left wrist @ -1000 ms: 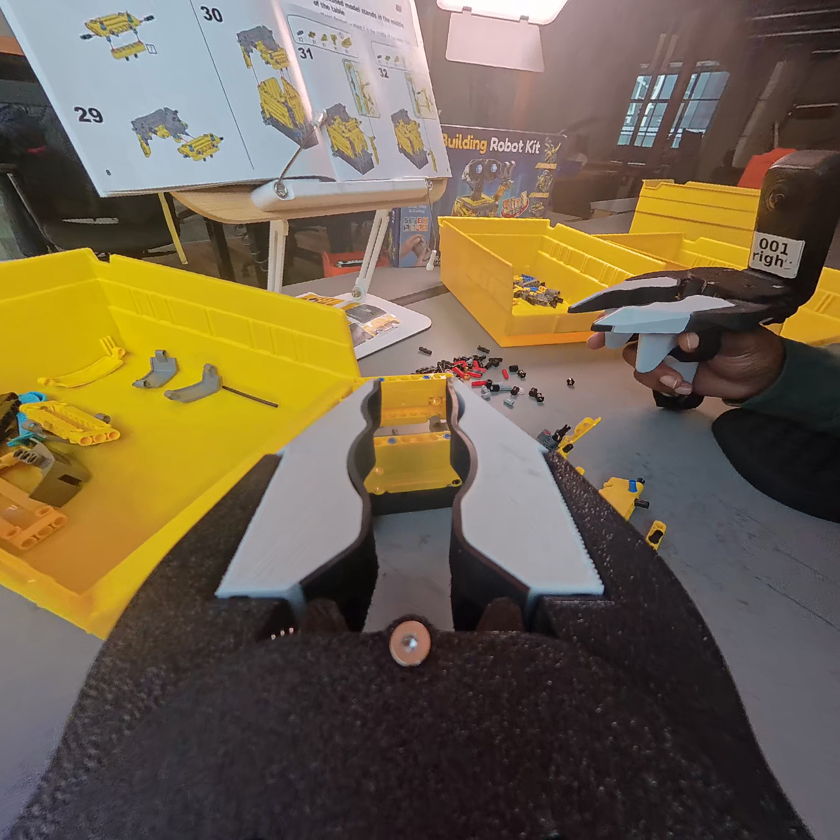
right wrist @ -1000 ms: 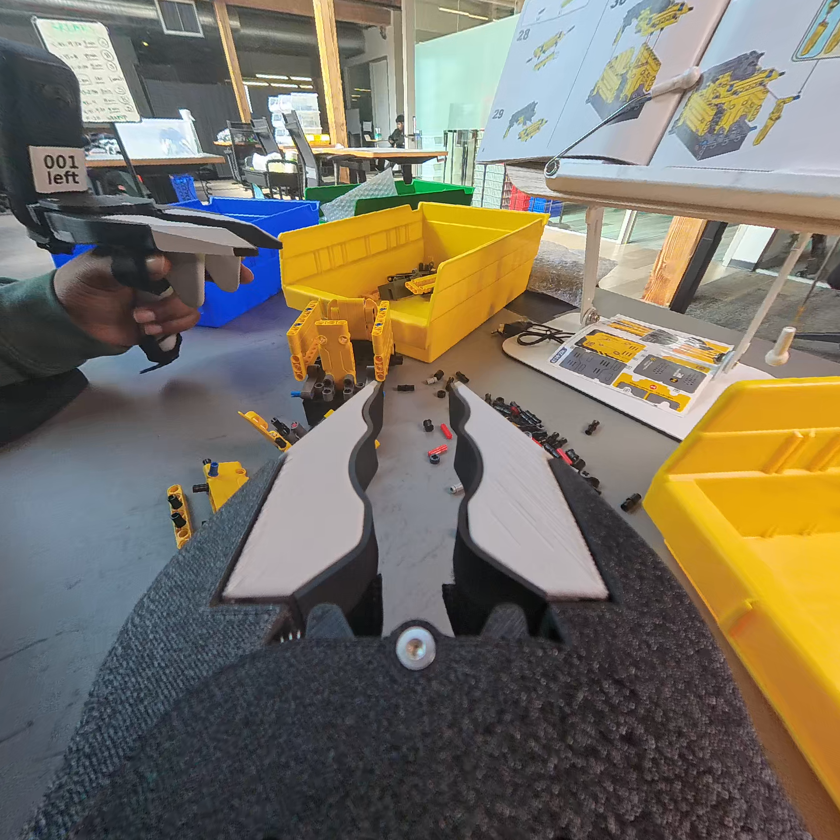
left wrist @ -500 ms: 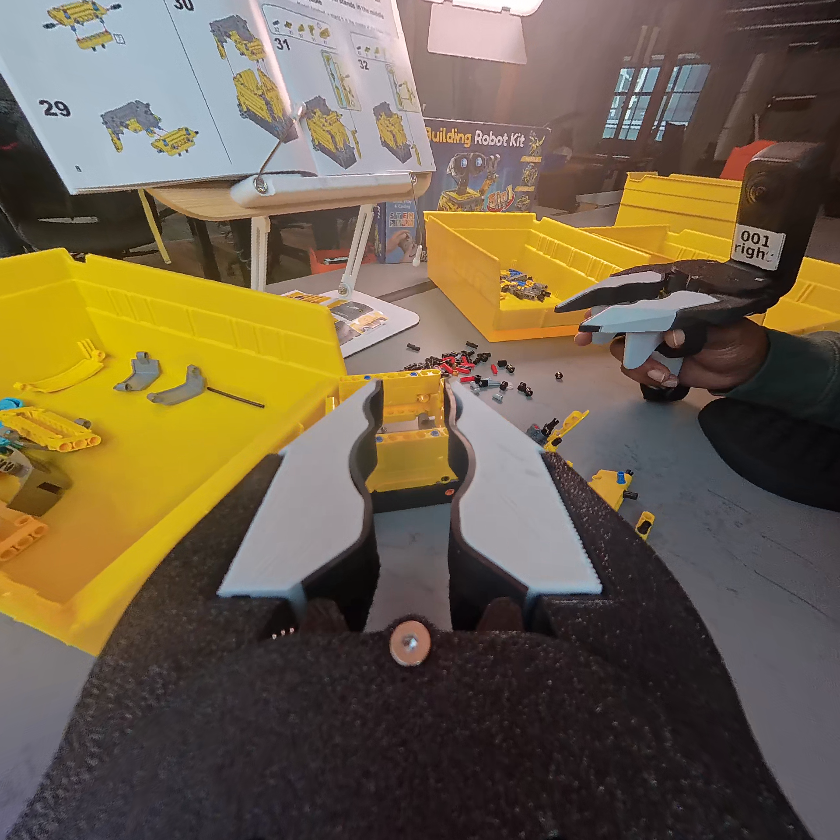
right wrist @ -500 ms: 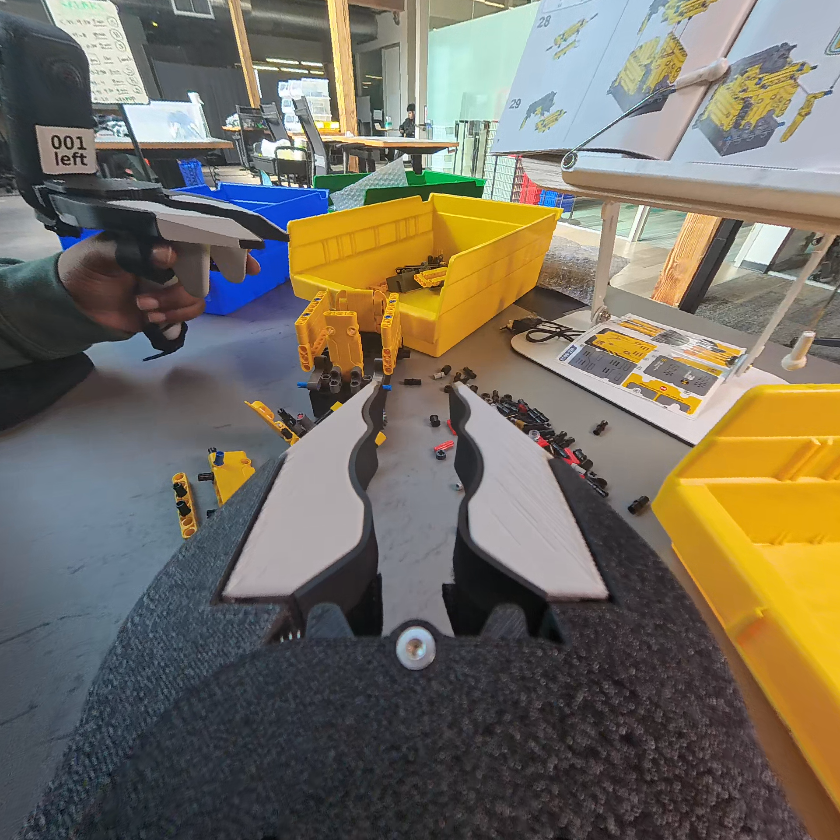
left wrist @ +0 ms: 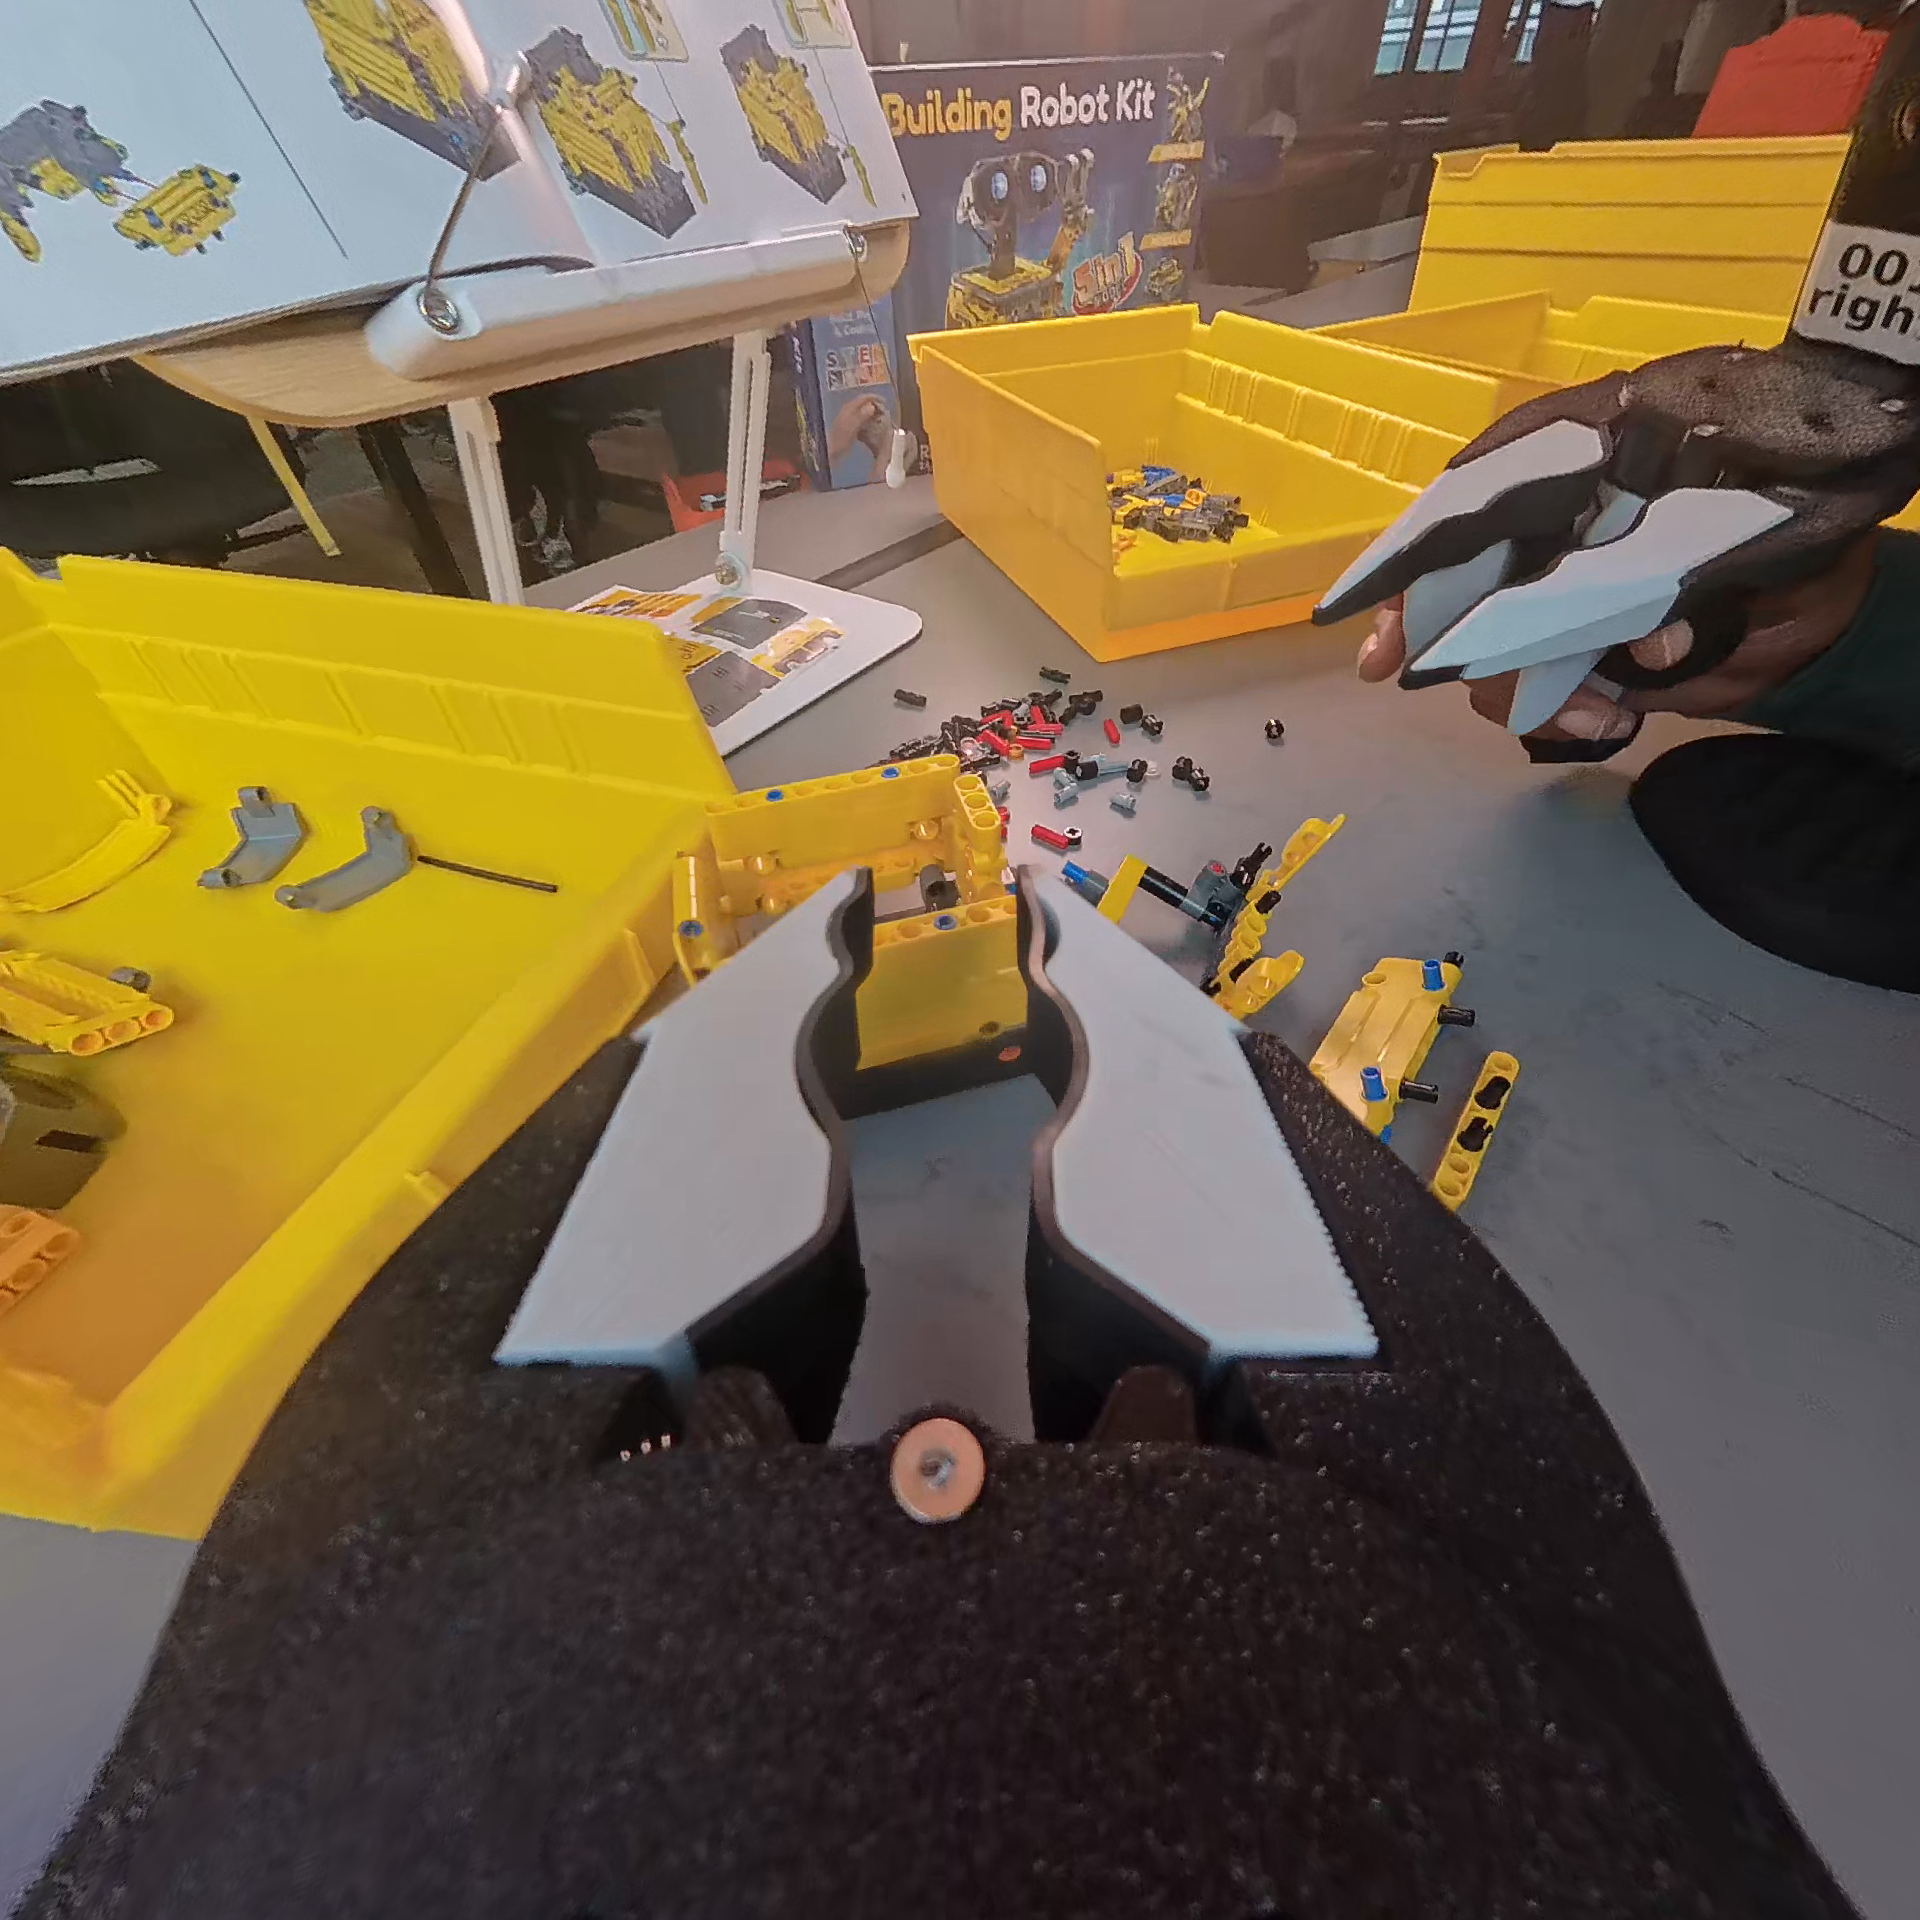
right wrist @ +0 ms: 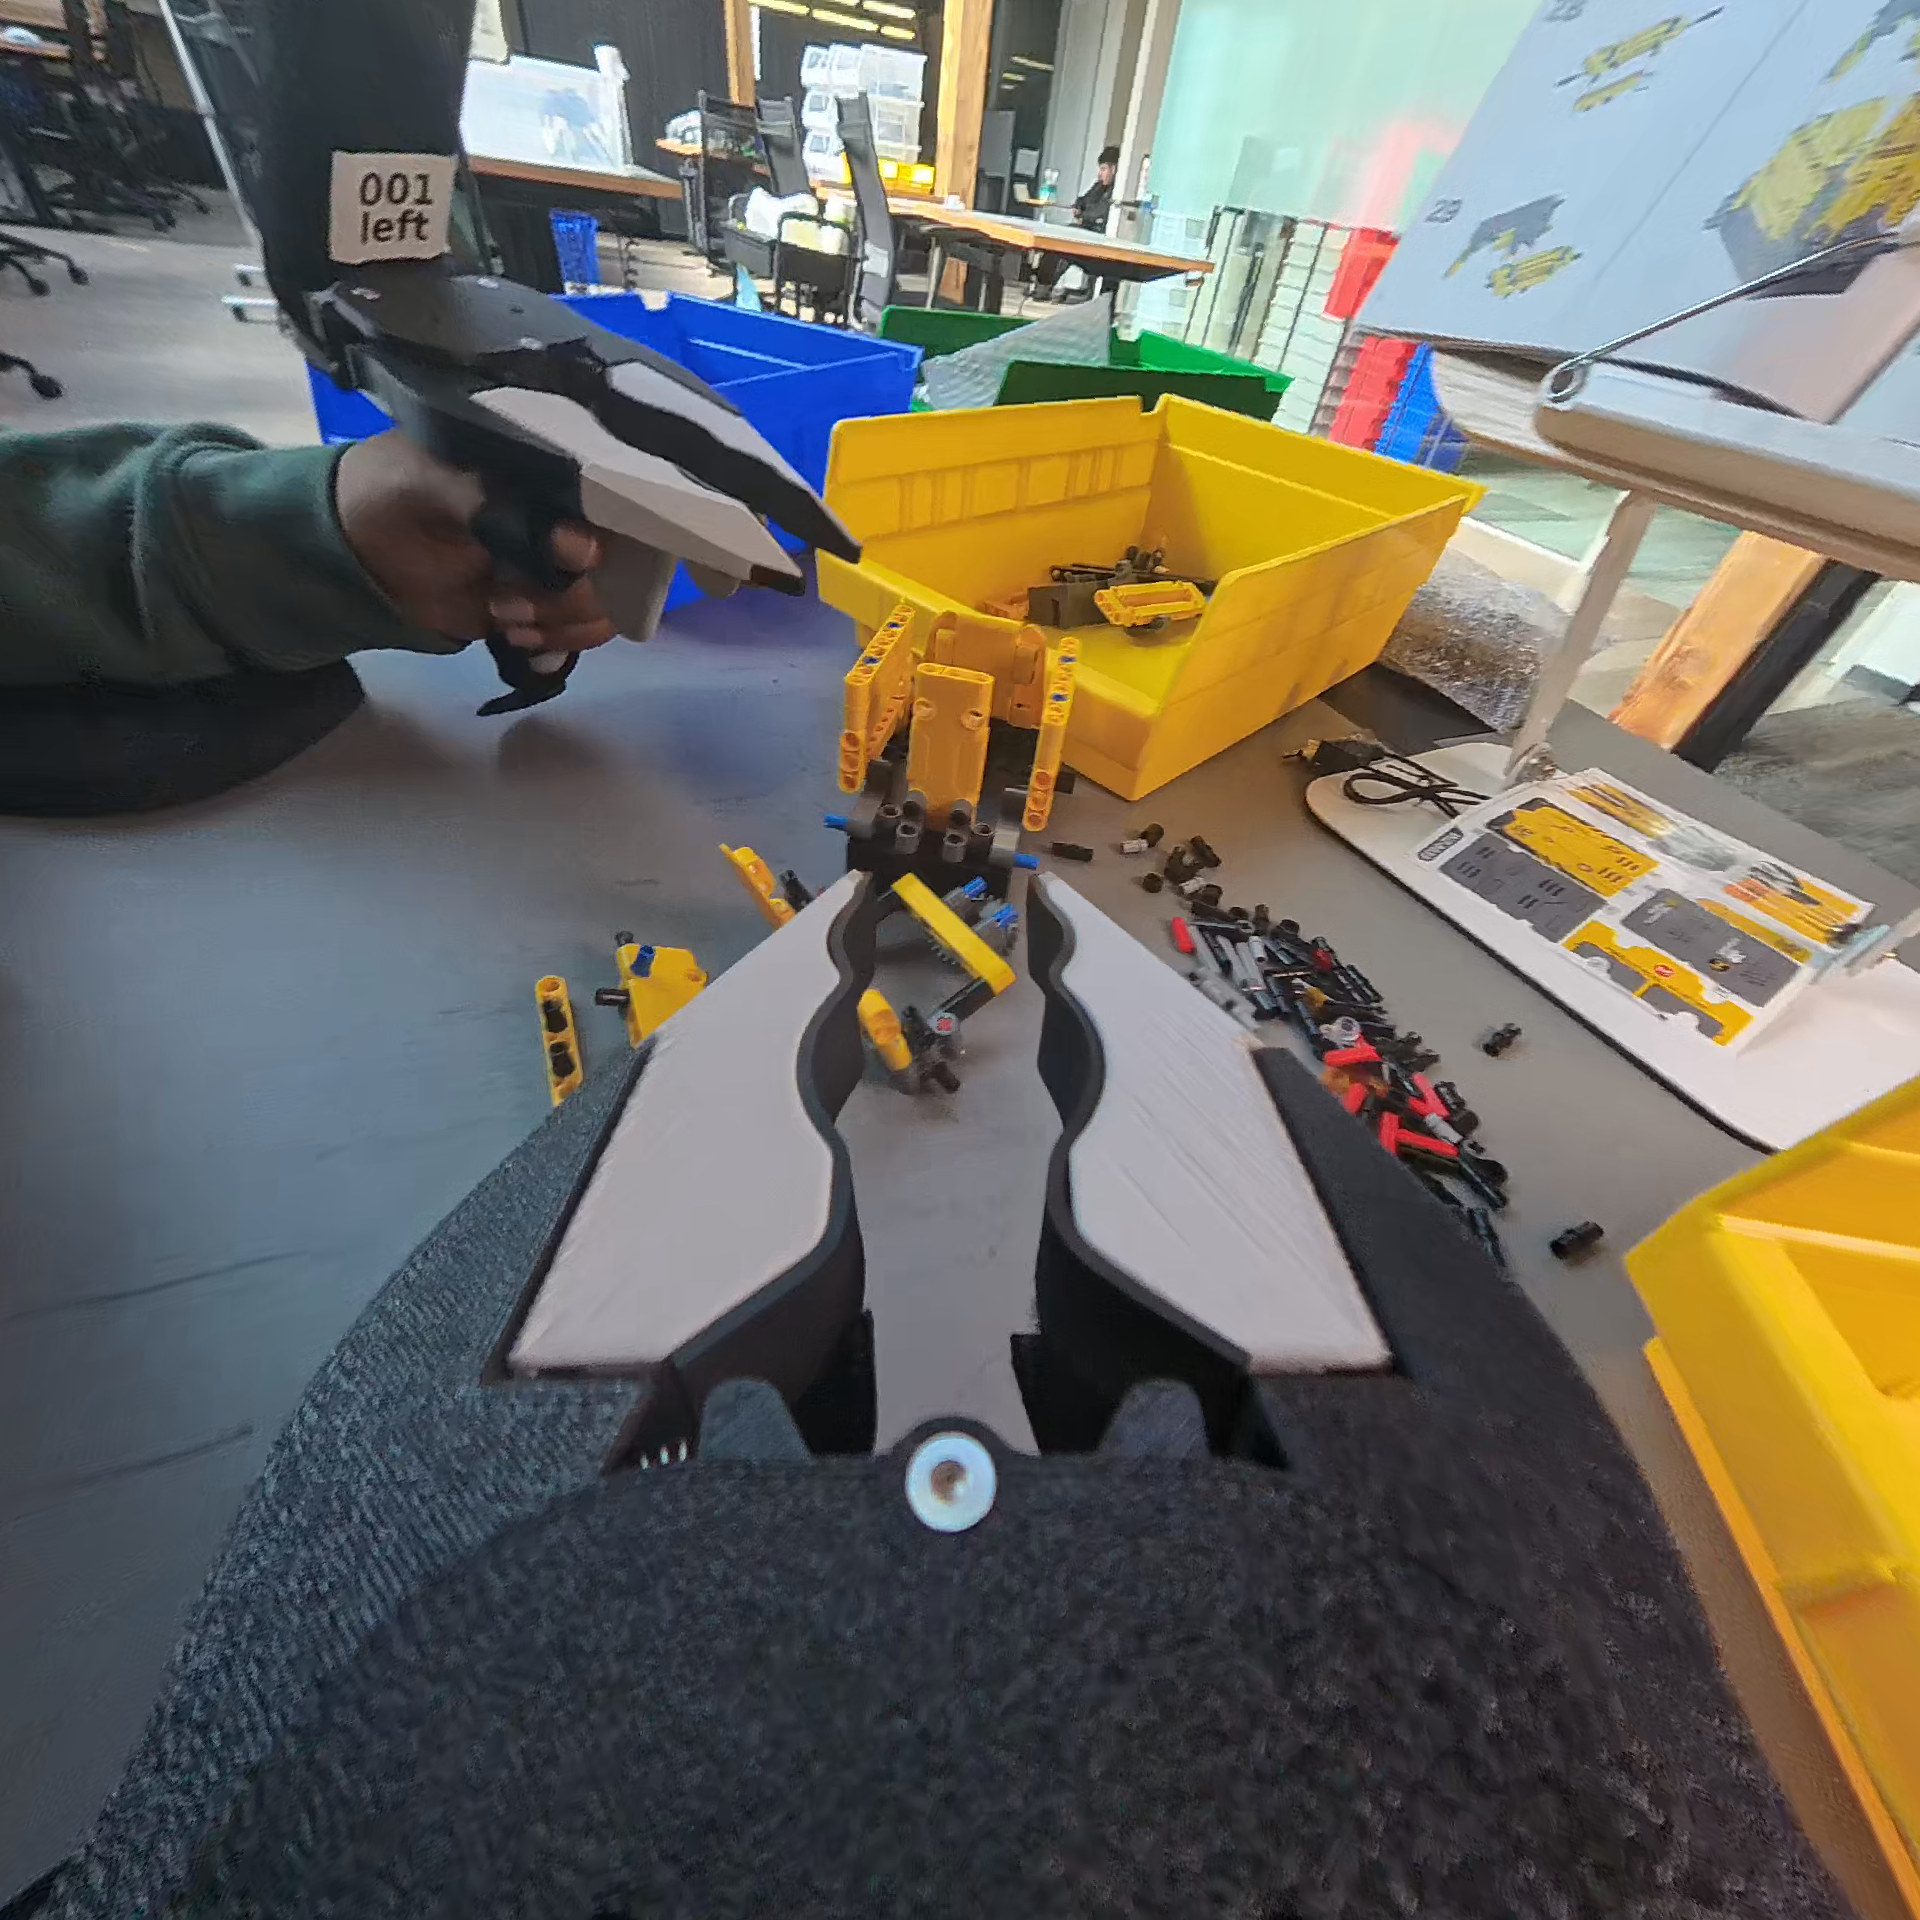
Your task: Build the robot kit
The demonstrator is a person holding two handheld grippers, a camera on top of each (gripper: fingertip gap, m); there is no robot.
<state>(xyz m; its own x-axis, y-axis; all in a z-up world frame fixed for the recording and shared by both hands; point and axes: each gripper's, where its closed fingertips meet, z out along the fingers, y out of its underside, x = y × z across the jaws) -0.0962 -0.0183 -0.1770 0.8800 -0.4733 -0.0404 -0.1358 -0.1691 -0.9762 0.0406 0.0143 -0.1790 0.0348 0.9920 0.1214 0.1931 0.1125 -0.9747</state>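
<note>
In the left wrist view, the left of the frame holds a yellow bin (left wrist: 364,727) with a few grey and yellow pieces lying loose on its floor. An instruction booklet (left wrist: 312,125) stands propped on its stand across the upper left. At the centre, the left gripper (left wrist: 940,883) has its jaws parted and holds nothing. The half-built yellow model (left wrist: 852,821) stands on the grey table (left wrist: 1558,1039) against the bin's corner. It shows through the gap between the fingertips, and larger than it did a second ago, so the gripper has come nearer. The right wrist view shows this gripper hanging in the air to the upper left of the model, clear of it.

Right of centre lies a scatter of black and red pins (left wrist: 1039,727), then some small yellow sub-assemblies. At the far right, the right gripper (left wrist: 1363,646) is also spread and empty. In its own view it has dipped and pushed forward. Its fingertips now frame a small yellow and black part (right wrist: 951,925) lying just before the model, without touching it as far as I can tell.
</note>
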